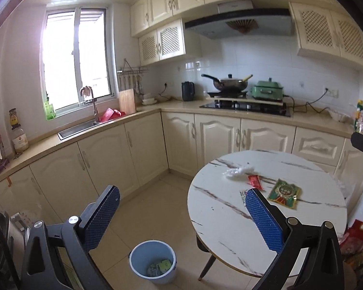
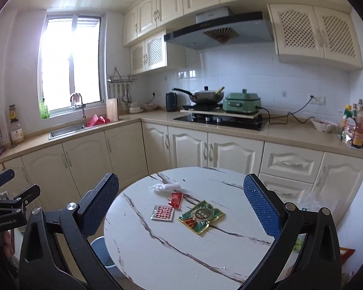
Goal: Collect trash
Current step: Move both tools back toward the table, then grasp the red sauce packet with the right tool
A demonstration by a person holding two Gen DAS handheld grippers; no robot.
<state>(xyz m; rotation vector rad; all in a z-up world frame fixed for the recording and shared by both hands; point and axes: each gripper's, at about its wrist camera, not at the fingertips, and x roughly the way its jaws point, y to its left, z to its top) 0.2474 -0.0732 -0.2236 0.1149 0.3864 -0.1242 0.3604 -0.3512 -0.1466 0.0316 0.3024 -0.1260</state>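
On the round marble table [image 2: 171, 253] lie a green snack wrapper [image 2: 200, 216], a small red sachet [image 2: 175, 200], a red-checked packet [image 2: 162, 213] and crumpled clear plastic [image 2: 165, 186]. The left wrist view shows the same wrapper [image 1: 284, 193], sachet [image 1: 255, 181] and plastic [image 1: 238, 171]. A light blue bin [image 1: 153, 264] stands on the floor left of the table with some trash inside. My left gripper [image 1: 181, 197] is open above the floor between bin and table. My right gripper [image 2: 181, 183] is open, hanging over the table with nothing between its fingers.
Cream cabinets and a beige counter [image 2: 290, 130] run along the far walls, with a sink [image 1: 79, 128], stove [image 2: 220, 120], wok and green cooker. Bottles [image 2: 355, 128] stand at the counter's right end. Bags [image 1: 355, 241] lie on the floor right of the table.
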